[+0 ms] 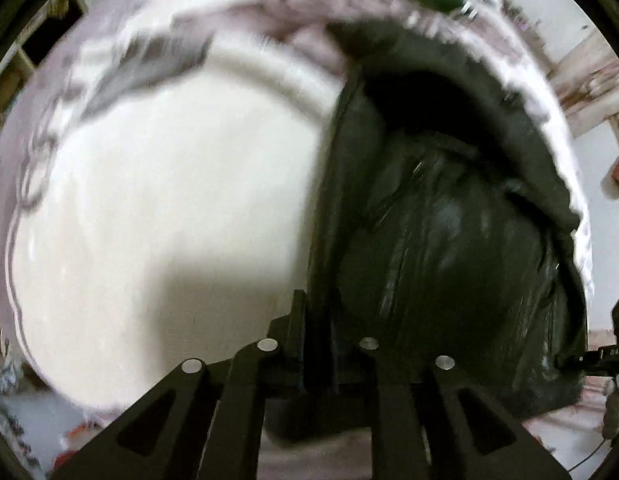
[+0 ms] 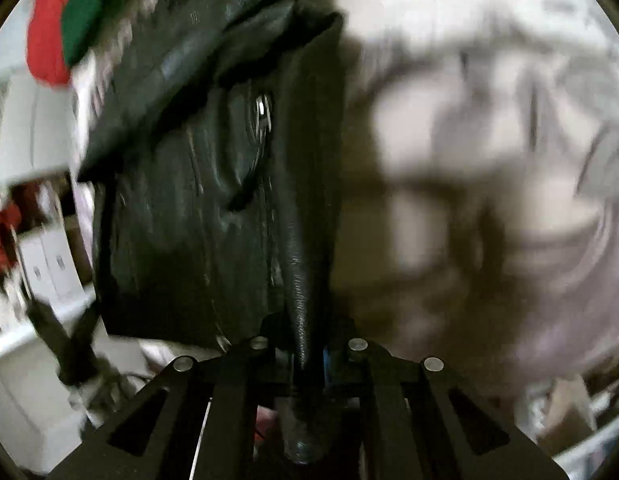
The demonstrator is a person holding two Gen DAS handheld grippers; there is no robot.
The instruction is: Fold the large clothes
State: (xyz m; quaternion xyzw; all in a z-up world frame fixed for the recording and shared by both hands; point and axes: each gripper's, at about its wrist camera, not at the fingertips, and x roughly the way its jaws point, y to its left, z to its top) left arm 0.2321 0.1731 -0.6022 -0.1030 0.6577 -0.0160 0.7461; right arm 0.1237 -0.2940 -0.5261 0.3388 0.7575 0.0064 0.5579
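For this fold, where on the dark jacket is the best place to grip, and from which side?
Along its straight side edge, from above. The dark jacket lies flat on the white bedspread, so only that thin hem gives the jaws something to pinch. The left gripper and the right gripper are both shut on edges.

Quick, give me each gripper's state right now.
Left gripper: closed on the dark garment's edge.
Right gripper: closed on a fold of the same garment.

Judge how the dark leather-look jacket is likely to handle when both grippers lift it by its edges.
The jacket is probably floppy: it creases and hangs in folds. Its glossy surface suggests it may slip. The right gripper pinches only a narrow edge, so the bulk may sag.
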